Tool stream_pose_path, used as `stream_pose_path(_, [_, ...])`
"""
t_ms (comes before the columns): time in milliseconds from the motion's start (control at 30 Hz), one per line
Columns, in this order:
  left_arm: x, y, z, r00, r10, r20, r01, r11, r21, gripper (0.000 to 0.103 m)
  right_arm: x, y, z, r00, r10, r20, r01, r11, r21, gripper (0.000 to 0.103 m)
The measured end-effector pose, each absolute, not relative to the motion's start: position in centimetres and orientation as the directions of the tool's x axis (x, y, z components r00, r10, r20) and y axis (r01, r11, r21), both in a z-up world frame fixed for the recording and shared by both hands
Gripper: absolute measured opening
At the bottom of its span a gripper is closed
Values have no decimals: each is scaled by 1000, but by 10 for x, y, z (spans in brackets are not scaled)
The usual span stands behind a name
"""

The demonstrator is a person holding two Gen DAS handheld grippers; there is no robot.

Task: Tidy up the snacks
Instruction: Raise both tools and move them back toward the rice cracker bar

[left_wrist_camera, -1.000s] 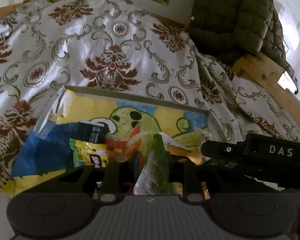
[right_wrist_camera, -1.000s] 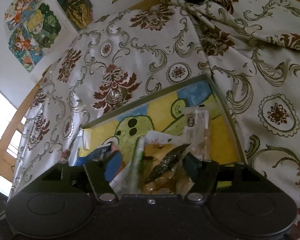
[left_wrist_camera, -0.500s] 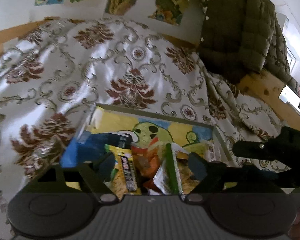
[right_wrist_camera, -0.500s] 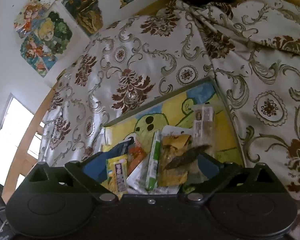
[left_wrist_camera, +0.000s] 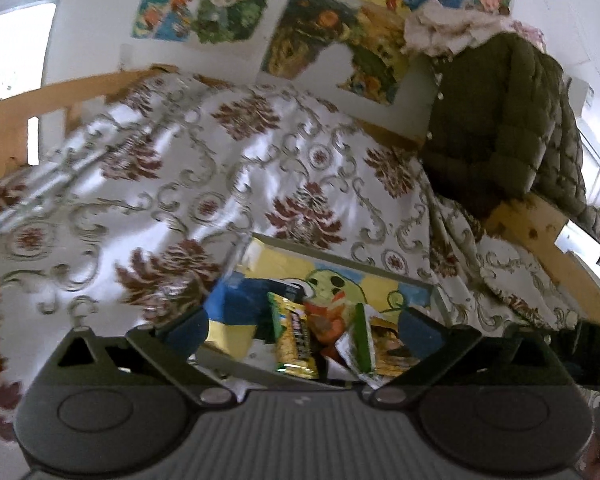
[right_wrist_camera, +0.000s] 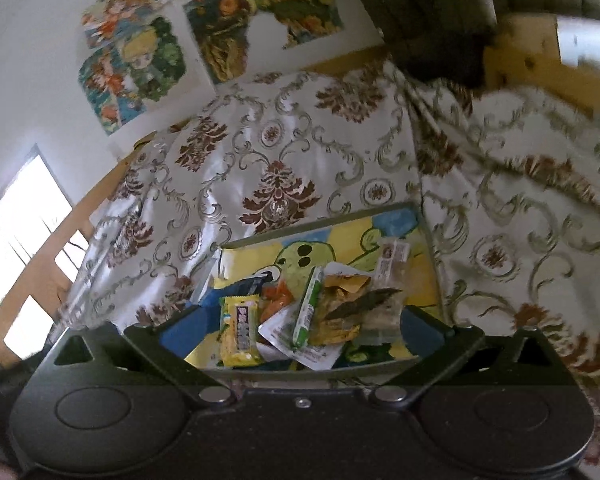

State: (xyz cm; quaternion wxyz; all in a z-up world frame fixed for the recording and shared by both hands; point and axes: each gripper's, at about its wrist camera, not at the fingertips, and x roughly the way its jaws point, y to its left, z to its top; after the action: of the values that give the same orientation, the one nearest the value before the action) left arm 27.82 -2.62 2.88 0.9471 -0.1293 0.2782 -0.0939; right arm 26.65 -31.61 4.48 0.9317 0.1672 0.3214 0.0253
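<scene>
A shallow box (right_wrist_camera: 430,240) with a yellow, blue and green cartoon lining lies on a patterned bedspread (right_wrist_camera: 284,168). It holds several snack packets: a yellow bar (right_wrist_camera: 240,330), an orange packet (right_wrist_camera: 276,300), a green-edged white sachet (right_wrist_camera: 306,312), a crumpled yellow-brown bag (right_wrist_camera: 344,312) and a clear wrapped bar (right_wrist_camera: 390,260). A blue bag (left_wrist_camera: 236,304) lies at the box's left end. My left gripper (left_wrist_camera: 300,330) is open and empty, above the box's near side. My right gripper (right_wrist_camera: 300,330) is open and empty, also over the near rim.
The bedspread (left_wrist_camera: 180,184) covers the bed around the box. A dark green quilted jacket (left_wrist_camera: 508,120) hangs on the wooden bed frame (left_wrist_camera: 540,232) at the right. Posters (right_wrist_camera: 136,64) are on the white wall behind. A window (right_wrist_camera: 24,240) is at the left.
Both grippers have opened wide and pulled back and up from the box. The snack packets they were close to now lie loose in the box, farther away.
</scene>
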Motion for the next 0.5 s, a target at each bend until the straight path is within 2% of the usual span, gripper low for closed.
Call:
stream_pose_path(167, [239,-5,37,856,-193,-480,70,962,-263,103,229,-295,50,824,98,-558,40,972,231,102])
stream_pose_path(500, [175,24,39,876,-114,-470,41,986,-162,103,166,-260,41,855,38,-518,31,992,125,102])
